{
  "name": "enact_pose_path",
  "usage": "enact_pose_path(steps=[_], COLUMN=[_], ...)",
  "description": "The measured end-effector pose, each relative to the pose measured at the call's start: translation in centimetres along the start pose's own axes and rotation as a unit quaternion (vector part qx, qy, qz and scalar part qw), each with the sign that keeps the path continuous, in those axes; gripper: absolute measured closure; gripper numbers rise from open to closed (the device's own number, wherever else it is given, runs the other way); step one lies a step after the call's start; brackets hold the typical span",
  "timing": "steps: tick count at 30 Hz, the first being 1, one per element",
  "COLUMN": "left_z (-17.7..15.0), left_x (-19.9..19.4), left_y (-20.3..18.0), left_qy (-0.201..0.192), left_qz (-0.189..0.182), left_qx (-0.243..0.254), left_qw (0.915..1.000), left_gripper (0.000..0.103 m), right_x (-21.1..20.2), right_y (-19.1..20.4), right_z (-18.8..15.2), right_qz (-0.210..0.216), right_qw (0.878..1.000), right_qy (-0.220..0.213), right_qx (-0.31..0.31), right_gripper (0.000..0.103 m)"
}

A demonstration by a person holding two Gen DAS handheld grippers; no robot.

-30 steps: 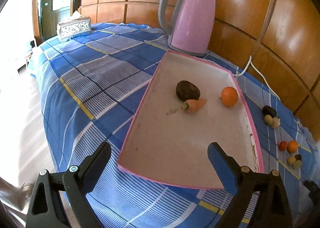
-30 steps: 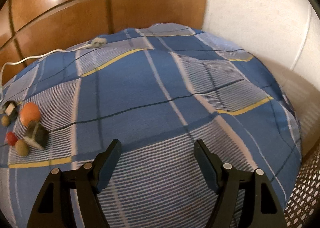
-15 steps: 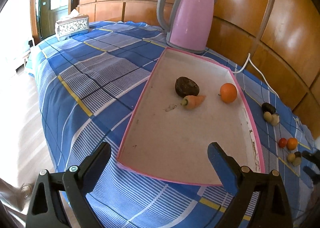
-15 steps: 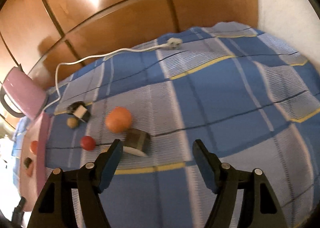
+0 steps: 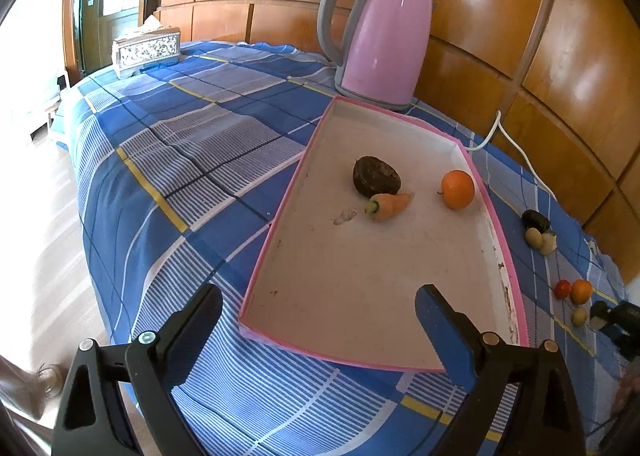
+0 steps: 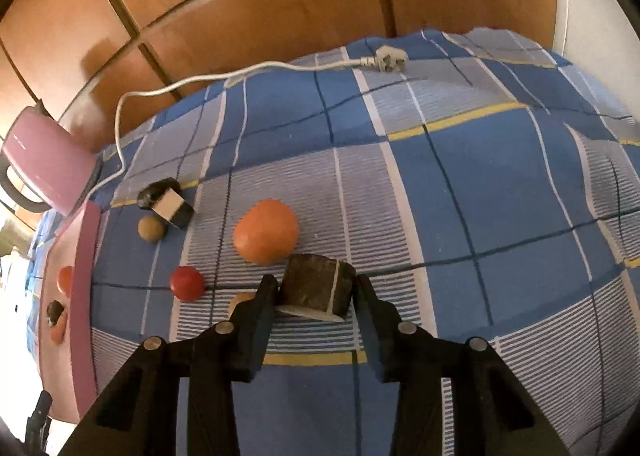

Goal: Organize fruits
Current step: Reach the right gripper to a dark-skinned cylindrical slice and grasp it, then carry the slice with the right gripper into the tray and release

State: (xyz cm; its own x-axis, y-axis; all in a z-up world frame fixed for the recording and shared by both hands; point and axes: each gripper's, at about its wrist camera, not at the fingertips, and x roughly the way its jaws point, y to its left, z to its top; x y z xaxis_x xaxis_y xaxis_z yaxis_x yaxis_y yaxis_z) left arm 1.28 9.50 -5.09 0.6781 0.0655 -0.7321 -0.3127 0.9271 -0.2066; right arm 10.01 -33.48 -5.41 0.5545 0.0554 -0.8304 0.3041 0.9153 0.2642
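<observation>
A pink-rimmed white tray [image 5: 496, 215] holds a dark round fruit [image 5: 376, 176], a small carrot [image 5: 387, 204] and an orange [image 5: 457, 189]. My left gripper [image 5: 318, 330] is open and empty over the tray's near edge. My right gripper [image 6: 316, 296] has closed around a dark brown cut fruit piece [image 6: 316, 284] lying on the cloth, both fingers at its sides. Beside it lie an orange fruit [image 6: 266, 231], a red tomato [image 6: 187, 283], a tan ball [image 6: 151, 228] and another dark cut piece [image 6: 170, 203]. The tray edge [image 6: 84, 276] is at the left.
A pink kettle [image 5: 380, 35] stands behind the tray, its white cord [image 6: 200, 83] and plug [image 6: 390, 59] lying across the blue checked cloth. A tissue box [image 5: 146, 49] sits far left. Wood panelling is behind. The table edge drops off at the left.
My right gripper swung left to the loose fruits, came down and narrowed around the dark cut piece. My left gripper stayed open over the tray's near edge.
</observation>
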Motion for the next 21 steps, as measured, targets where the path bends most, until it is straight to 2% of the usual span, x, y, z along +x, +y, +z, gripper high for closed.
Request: enact_pose_path(steps=[6,11,15,21], left_z=[0.0,0.1,0.1,0.3], left_x=[-0.1,-0.2,-0.3,-0.5], left_y=[-0.2,-0.2,-0.1,0.4], left_qy=[-0.001,-0.002,-0.003,-0.007], left_qz=[-0.001,-0.001,0.0,0.002], left_qx=[0.0,0.0,-0.001,-0.007], left_qw=[1.0,1.0,1.0,1.0], left_gripper=[0.005,0.005,0.005,0.005], right_x=[-2.4,-3.6,-3.0,-1.1], right_y=[1.4,4.9,9.6,17.5], right_z=[0.6,0.7,-0.5,-3.5], right_qz=[0.014,0.05,0.092,0.152], right_qw=[0.999,0.995,0.988,0.966], right_qy=[-0.026,-0.034,-0.009,0.039], right_qx=[-0.031,-0.073,-0.127,-0.205], right_gripper=[0.064,0.064,0.064,0.064])
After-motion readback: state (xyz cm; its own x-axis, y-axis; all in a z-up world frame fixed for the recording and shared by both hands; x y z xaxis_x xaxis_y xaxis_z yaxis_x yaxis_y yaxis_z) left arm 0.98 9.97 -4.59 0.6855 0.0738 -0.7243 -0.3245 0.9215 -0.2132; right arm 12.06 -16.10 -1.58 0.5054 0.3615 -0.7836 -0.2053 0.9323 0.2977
